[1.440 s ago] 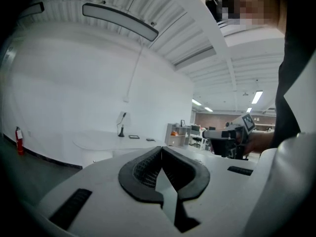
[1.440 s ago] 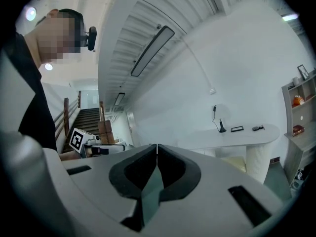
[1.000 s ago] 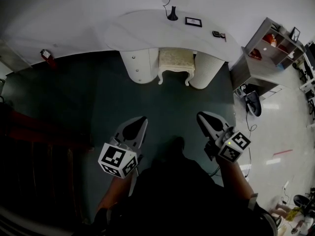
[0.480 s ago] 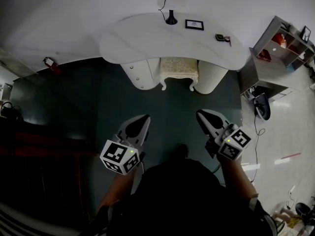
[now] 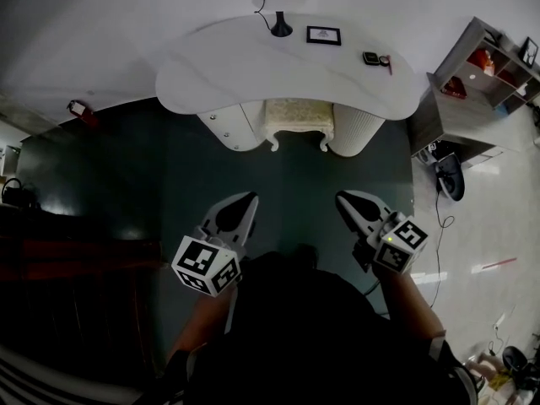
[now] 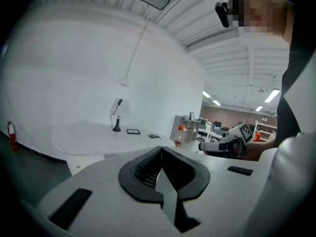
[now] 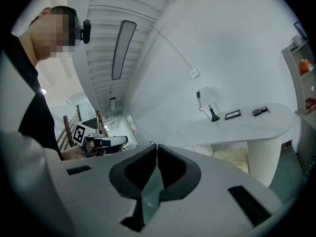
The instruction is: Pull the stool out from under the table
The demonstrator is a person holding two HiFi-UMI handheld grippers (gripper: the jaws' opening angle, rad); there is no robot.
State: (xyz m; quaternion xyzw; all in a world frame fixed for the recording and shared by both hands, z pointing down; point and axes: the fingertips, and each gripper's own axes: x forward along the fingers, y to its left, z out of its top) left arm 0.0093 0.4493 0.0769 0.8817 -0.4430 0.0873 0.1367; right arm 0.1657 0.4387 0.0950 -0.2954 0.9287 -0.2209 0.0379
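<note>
table [image 5: 228, 70]: white, curved | on top: black lamp base [image 5: 281, 30], framed picture [image 5: 323, 35], small dark device [image 5: 370, 57]

Left gripper [image 6: 161, 148] jaws pressed together, nothing between them; ahead and left of the claw, white table [image 6: 89, 137] carrying black lamp stand [image 6: 117, 126] and small frame [image 6: 133, 131]; right gripper [image 6: 224, 144] off to the claw's right.

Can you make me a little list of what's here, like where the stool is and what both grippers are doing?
stool: tucked under the table, between its two white bases
table: white, curved, against the wall
on table: black stand, frame
left gripper: shut, empty, away from the stool
right gripper: shut, empty, away from the stool
job: stool not pulled out yet
</note>
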